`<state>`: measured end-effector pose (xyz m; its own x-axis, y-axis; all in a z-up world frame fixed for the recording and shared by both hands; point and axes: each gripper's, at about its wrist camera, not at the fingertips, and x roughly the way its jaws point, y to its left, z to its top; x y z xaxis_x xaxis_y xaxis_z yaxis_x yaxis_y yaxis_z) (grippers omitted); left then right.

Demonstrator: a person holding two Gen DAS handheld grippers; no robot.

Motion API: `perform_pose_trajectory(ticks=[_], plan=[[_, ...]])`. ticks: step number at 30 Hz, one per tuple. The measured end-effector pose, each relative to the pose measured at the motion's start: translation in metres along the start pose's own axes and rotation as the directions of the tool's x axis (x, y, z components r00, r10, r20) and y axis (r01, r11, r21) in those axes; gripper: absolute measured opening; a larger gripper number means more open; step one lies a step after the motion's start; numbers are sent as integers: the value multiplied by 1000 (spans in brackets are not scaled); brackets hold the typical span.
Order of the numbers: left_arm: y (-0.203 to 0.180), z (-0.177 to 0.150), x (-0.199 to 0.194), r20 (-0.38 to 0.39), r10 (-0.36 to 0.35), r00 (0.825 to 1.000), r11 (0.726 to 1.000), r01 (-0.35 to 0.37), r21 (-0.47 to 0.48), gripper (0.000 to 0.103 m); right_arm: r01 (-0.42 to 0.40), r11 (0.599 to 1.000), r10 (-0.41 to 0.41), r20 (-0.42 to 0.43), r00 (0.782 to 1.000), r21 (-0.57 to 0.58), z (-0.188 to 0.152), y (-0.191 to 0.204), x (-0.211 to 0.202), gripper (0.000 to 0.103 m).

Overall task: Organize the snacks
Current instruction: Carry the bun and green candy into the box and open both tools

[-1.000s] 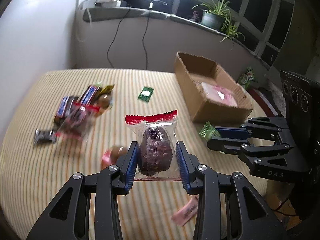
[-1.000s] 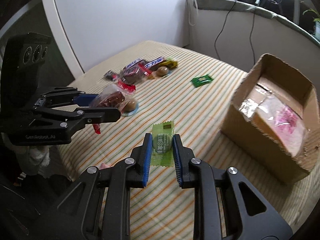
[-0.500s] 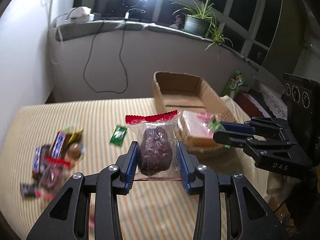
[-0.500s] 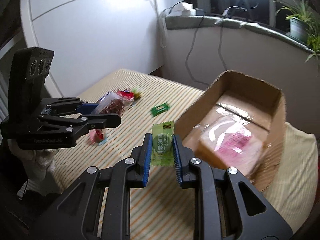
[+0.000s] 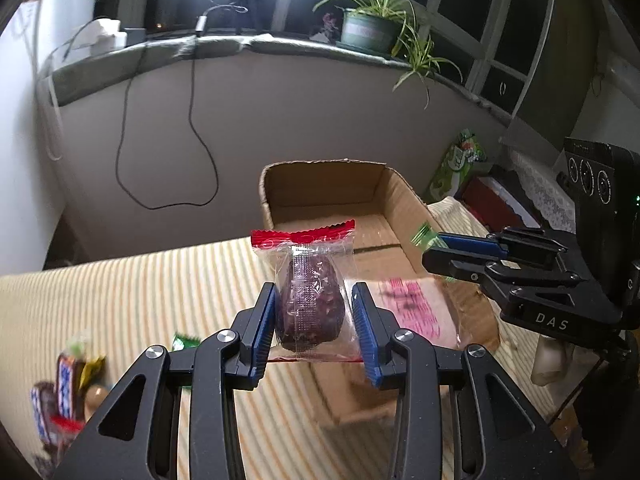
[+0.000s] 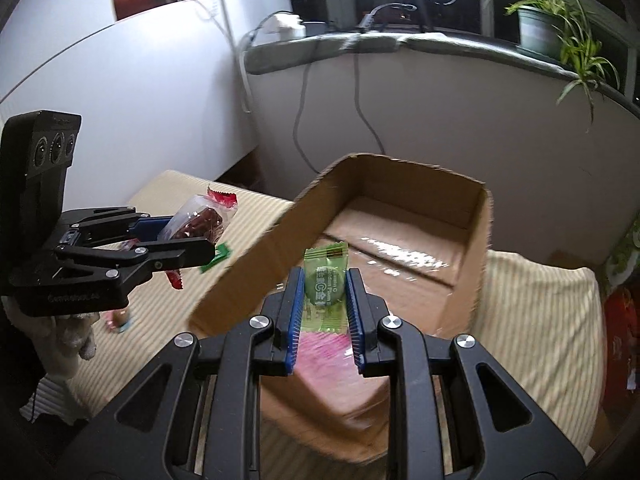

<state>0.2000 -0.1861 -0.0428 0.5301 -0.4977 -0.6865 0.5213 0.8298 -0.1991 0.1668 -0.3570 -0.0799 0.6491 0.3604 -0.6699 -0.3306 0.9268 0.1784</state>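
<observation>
My left gripper (image 5: 314, 312) is shut on a dark brown snack in a clear wrapper with a red top edge (image 5: 310, 300), held above the striped bed just in front of the cardboard box (image 5: 320, 184). My right gripper (image 6: 323, 292) is shut on a small green candy (image 6: 323, 280), held over the near end of the same box (image 6: 400, 208). A pink-printed clear packet (image 5: 408, 312) lies inside the box. Each gripper shows in the other's view: the right one (image 5: 436, 248) at the right with the green candy, the left one (image 6: 188, 236) at the left with the brown snack.
Several loose snacks, among them chocolate bars (image 5: 64, 392) and a green packet (image 5: 182, 342), lie on the striped bed (image 5: 140, 292) to the left. A grey ledge with a potted plant (image 5: 368, 32), cables and a bright lamp runs behind the box. A green bag (image 5: 456, 168) stands at the right.
Both grippers have swung from the loose snacks on the bed toward the cardboard box, each keeping its snack. The box now fills the view ahead of both.
</observation>
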Motion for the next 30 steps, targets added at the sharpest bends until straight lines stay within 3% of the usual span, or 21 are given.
perform_pose_trajectory(ticks=[12, 30], plan=[[-12, 25, 40, -39, 1, 999, 999, 0, 42, 36, 52, 997, -50, -43, 998, 49, 9, -41, 25, 21], [-20, 29, 50, -53, 18, 998, 997, -14, 79, 37, 59, 996, -55, -58, 997, 63, 7, -51, 36, 22]])
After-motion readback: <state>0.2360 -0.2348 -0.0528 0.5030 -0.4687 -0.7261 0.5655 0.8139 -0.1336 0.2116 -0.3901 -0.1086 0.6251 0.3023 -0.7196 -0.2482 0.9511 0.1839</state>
